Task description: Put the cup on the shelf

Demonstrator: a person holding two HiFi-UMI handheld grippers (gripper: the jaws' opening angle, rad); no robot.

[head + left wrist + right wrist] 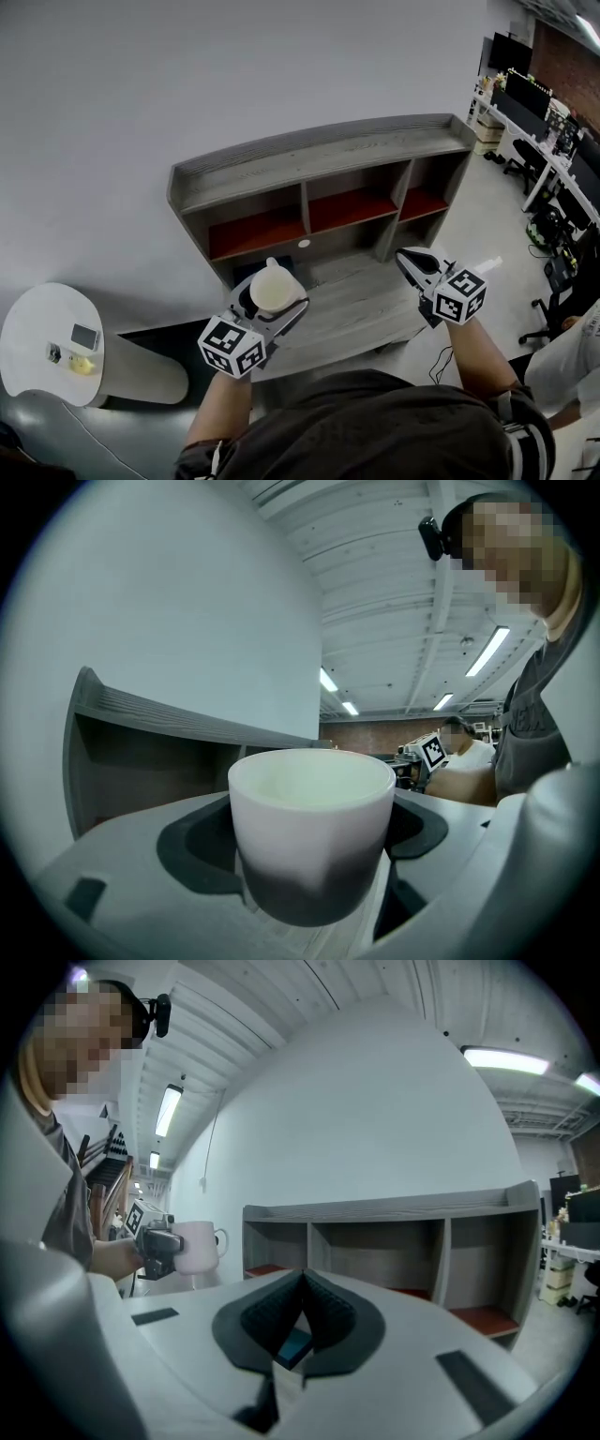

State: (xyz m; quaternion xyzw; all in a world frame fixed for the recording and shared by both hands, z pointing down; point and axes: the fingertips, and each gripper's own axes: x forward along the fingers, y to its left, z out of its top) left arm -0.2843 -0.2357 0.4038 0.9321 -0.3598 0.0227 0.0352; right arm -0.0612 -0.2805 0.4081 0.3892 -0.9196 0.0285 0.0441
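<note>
A white cup (275,289) with a small handle stands upright in my left gripper (272,305), which is shut on it, in front of the shelf's left side. In the left gripper view the cup (312,832) fills the middle between the dark pads. The grey shelf (319,155) with red-floored compartments stands against the wall. My right gripper (412,265) is shut with nothing in it, held before the shelf's right part. In the right gripper view the cup (194,1246) shows at left and the shelf (384,1211) lies ahead.
A round white side table (37,342) with small items stands at the left. Office desks with monitors (544,122) and chairs line the right. Another person's arm (577,333) shows at the right edge.
</note>
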